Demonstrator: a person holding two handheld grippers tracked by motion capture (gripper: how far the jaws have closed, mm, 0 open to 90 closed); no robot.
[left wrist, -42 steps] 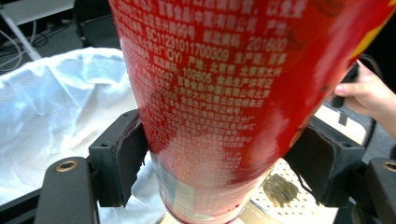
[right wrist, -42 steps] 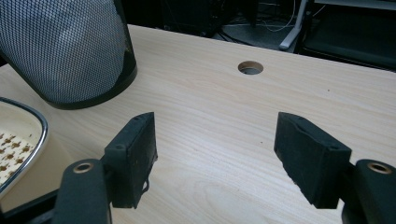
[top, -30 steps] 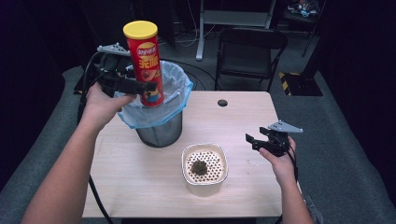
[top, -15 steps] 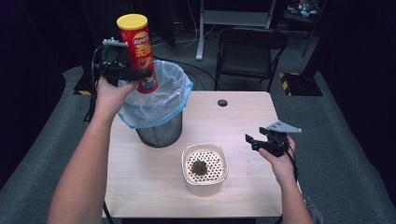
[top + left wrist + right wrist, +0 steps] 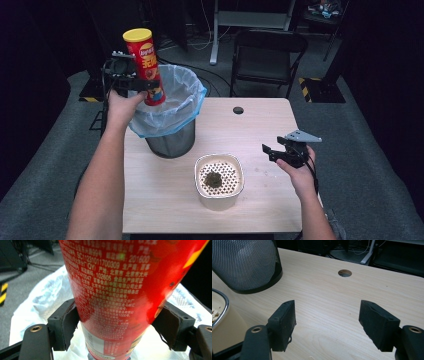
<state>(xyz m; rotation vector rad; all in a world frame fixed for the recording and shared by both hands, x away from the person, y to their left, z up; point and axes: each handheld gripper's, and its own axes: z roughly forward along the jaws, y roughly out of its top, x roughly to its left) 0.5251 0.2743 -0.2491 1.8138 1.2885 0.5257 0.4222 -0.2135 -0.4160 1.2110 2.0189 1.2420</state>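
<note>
Left gripper [image 5: 142,86] is clamped on a red crisp can [image 5: 145,66], its two black pads pressed against opposite sides of the can's body, as the left gripper view confirms [image 5: 117,322]. Grip sits on the lower half of the can. The can's long axis runs near upright, tilted slightly: its yellow lid [image 5: 137,35] leans up and away to the gripper's left in the high view, its base points down into the bin. That base hangs just above the mouth of the mesh waste bin [image 5: 170,142], over the blue-white liner bag [image 5: 187,97], close to the rim on the gripper's side. Printed text on the can [image 5: 110,277] faces the left gripper's camera.

Right gripper [image 5: 280,152] is held above the wooden table [image 5: 260,125], well apart from the can, jaws standing apart with nothing between them [image 5: 327,320]. A perforated tub [image 5: 219,179] with dark residue sits between it and the bin. The table's cable hole [image 5: 344,272] lies ahead of its jaws.
</note>
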